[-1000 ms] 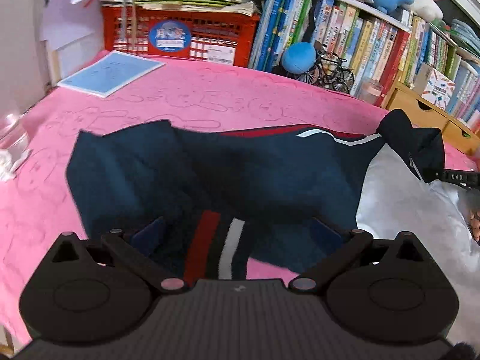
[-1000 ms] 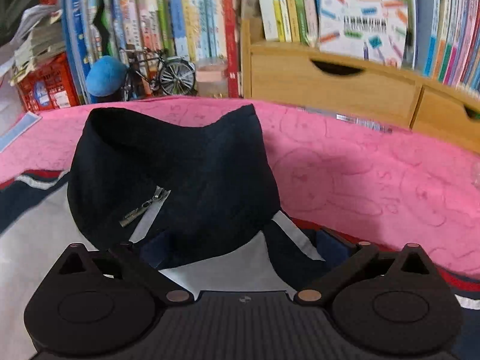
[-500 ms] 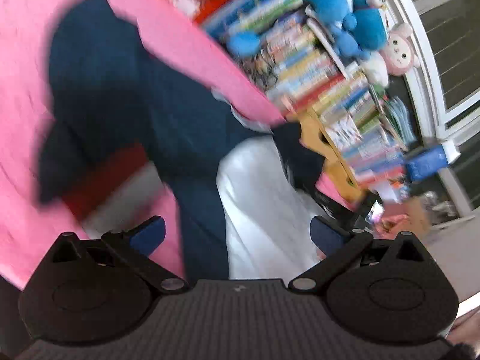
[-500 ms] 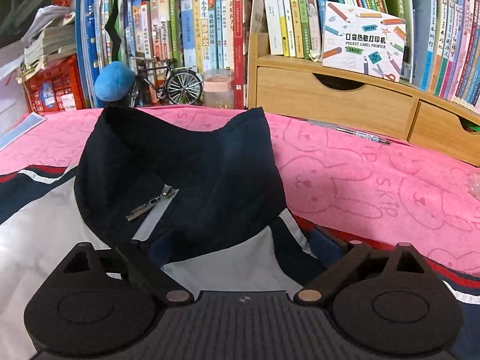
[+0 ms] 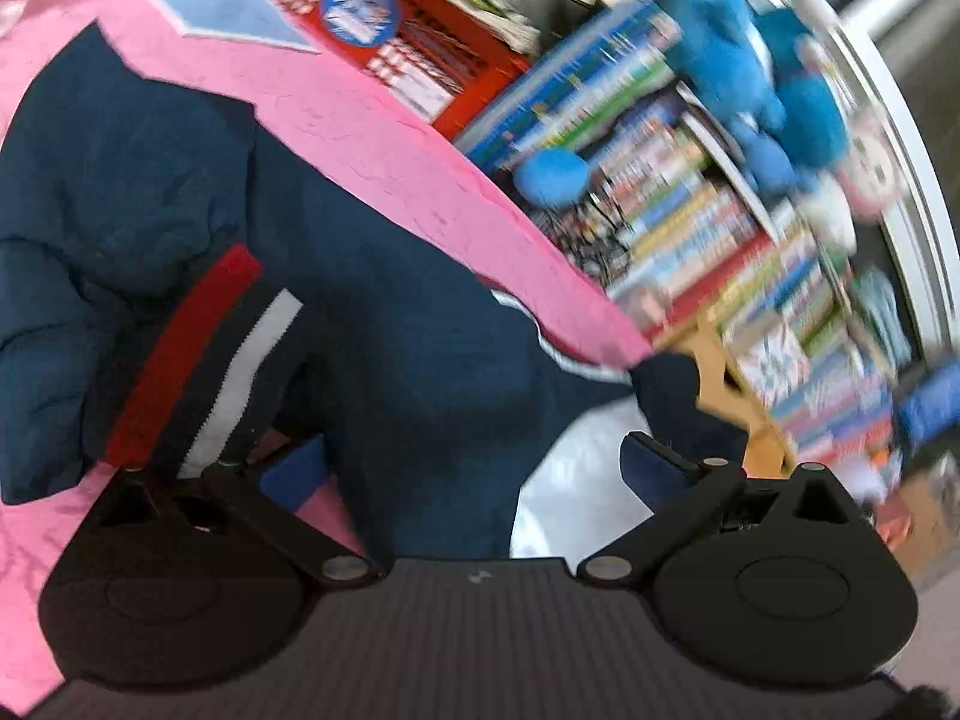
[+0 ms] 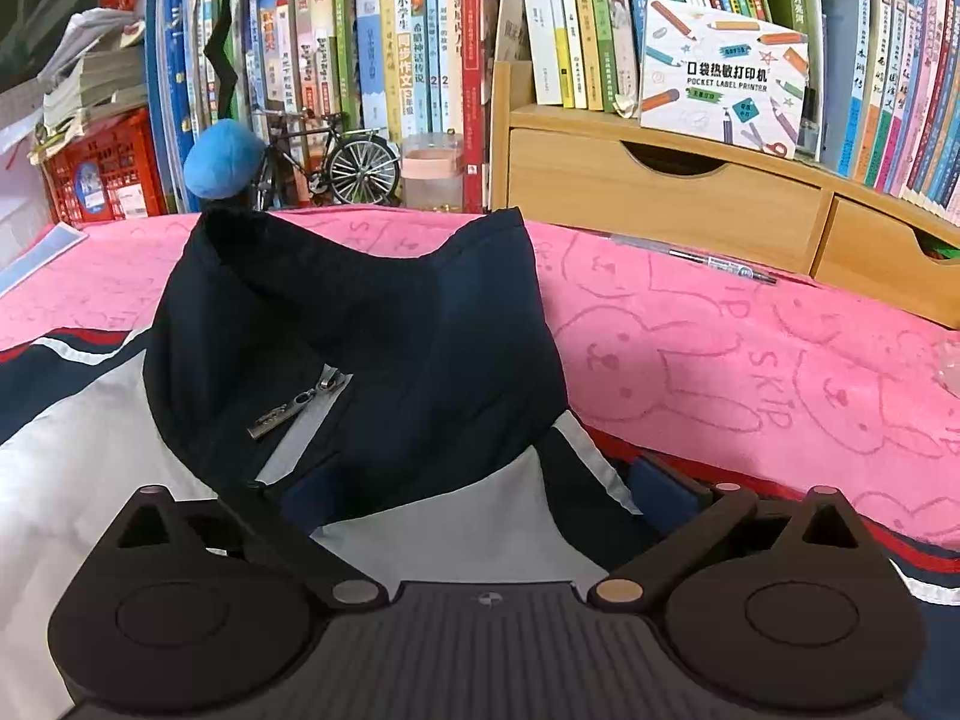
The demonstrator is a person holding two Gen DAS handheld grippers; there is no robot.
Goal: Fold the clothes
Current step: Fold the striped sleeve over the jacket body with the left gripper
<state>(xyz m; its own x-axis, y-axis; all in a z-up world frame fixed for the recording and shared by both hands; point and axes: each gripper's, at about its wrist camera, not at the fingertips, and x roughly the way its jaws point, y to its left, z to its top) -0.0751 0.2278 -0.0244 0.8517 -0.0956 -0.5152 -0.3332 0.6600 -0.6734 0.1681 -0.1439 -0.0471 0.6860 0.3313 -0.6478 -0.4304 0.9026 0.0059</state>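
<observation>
R hand-held gripper (image 6: 480,486) opening wide over navy/white jacket (image 6: 372,360), collar up, zip closed; nothing gripped.

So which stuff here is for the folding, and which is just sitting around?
For the folding:
- navy and white jacket with its zipper pull
- left gripper, jaws wide
- right gripper, jaws opening over the jacket

Just lying about:
- pink blanket
- pen
- model bicycle
- red crate
- blue plush toy
- label printer box
</observation>
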